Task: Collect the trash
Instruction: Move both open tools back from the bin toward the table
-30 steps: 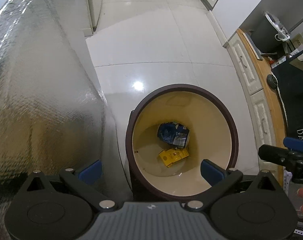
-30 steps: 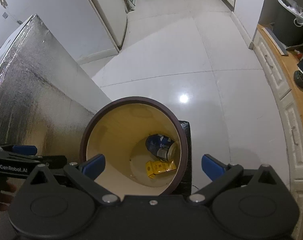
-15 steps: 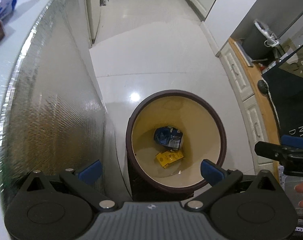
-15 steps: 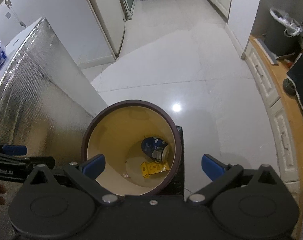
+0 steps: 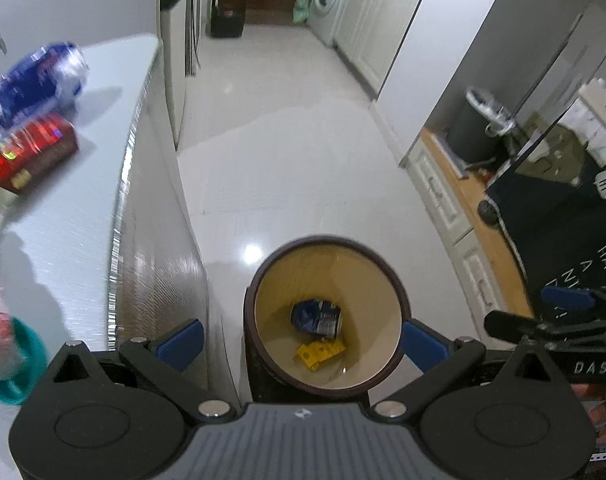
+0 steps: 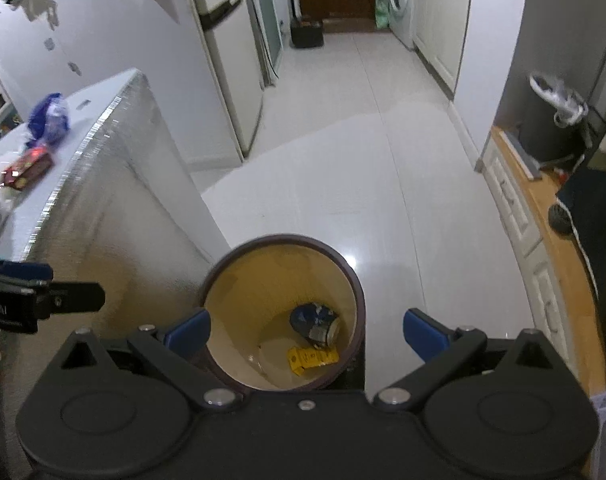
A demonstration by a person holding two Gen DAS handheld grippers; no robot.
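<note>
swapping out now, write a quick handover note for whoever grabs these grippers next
Left gripper: jaws open, empty, above the bin.
Right gripper: jaws open, empty, also over the bin.
Done: a blue can and a yellow box lie at the bottom of the bin.
Left: on the counter to the left sit a red box, a blue bag and more wrappers, blurred. Pick those up next and drop them in.

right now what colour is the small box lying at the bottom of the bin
Yellow. The box lies beside a blue can in the bin; the right wrist view shows it best.
</note>
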